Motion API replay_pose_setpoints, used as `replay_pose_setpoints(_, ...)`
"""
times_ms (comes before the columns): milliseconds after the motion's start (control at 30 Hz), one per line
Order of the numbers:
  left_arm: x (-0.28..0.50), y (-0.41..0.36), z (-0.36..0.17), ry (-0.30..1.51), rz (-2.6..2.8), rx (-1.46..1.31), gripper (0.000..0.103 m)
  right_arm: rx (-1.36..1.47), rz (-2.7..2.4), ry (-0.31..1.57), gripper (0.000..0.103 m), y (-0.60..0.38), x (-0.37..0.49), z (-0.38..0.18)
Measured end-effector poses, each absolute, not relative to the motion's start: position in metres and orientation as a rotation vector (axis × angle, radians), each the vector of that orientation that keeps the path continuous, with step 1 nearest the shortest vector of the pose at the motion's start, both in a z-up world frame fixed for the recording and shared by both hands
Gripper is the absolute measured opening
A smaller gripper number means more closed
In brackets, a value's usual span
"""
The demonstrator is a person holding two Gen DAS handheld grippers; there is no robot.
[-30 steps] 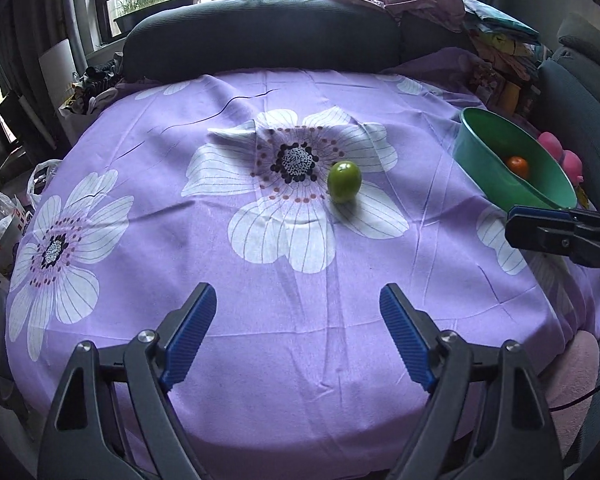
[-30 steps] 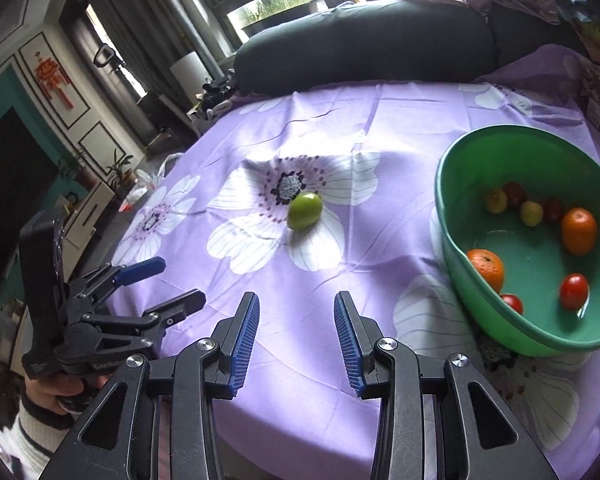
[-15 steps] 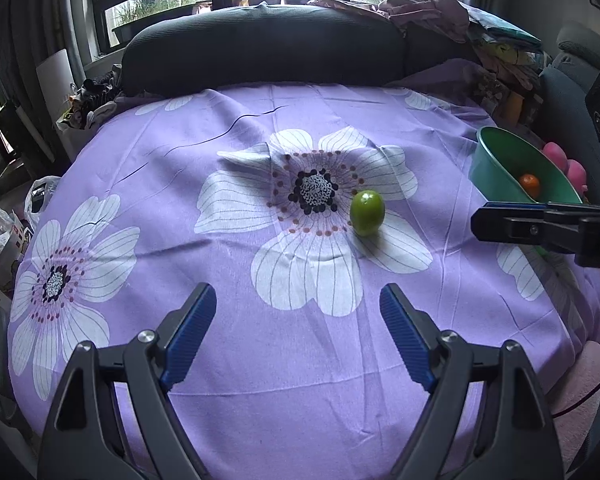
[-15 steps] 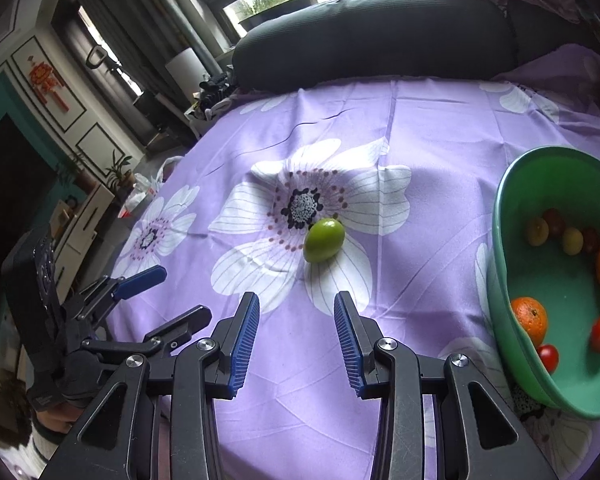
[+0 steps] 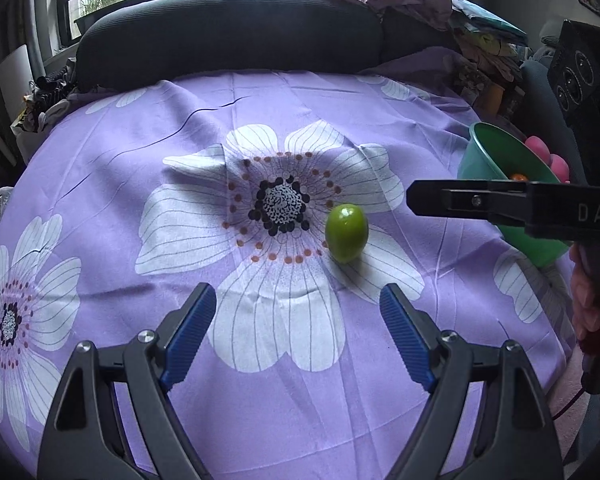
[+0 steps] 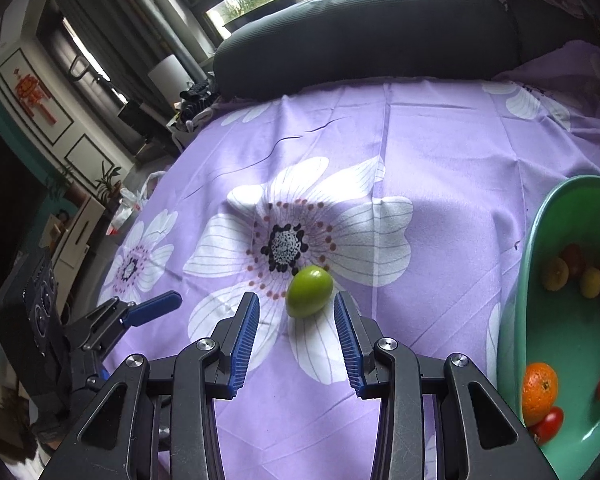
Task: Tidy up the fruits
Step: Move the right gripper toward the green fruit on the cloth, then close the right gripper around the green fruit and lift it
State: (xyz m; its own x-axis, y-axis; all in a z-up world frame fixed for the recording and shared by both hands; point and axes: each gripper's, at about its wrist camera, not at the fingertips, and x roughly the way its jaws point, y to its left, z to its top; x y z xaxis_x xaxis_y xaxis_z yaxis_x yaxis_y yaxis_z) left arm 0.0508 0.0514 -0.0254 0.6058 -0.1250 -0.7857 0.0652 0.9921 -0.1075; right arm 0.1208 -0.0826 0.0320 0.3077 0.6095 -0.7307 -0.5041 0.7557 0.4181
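Observation:
A green oval fruit (image 5: 346, 233) lies on the purple flowered cloth (image 5: 260, 400), on a white petal. In the right wrist view the fruit (image 6: 309, 296) sits just ahead of my open right gripper (image 6: 296, 306), level with its fingertips and untouched. My left gripper (image 5: 298, 308) is open and empty, short of the fruit and to its left. A green bowl (image 6: 516, 312) at the right holds oranges, tomatoes and small yellow fruits. The right gripper shows in the left wrist view (image 5: 420, 200), the left gripper in the right wrist view (image 6: 156, 304).
A dark sofa back (image 5: 228, 36) runs behind the table. Piled clothes and bags (image 5: 460, 32) lie at the back right. Pink objects (image 5: 548, 156) sit beyond the bowl (image 5: 496, 148). The cloth drops off at the rounded table edge.
Both grippers have moved forward toward the green fruit. The right gripper has opened wider and its fingertips now flank the fruit. The bowl has slid to the right of both views.

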Motion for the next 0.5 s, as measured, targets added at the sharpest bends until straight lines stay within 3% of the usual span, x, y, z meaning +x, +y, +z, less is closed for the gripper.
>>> replay_pose_setpoints(400, 0.105, 0.033, -0.044, 1.023, -0.223, -0.106, 0.082, 0.192, 0.75, 1.15, 0.039, -0.064, 0.155, -0.004)
replay_pose_setpoints(500, 0.114, 0.031, -0.051, 1.05, -0.225, -0.114, 0.072, 0.208, 0.762, 1.182, 0.039, -0.058, 0.159, -0.011)
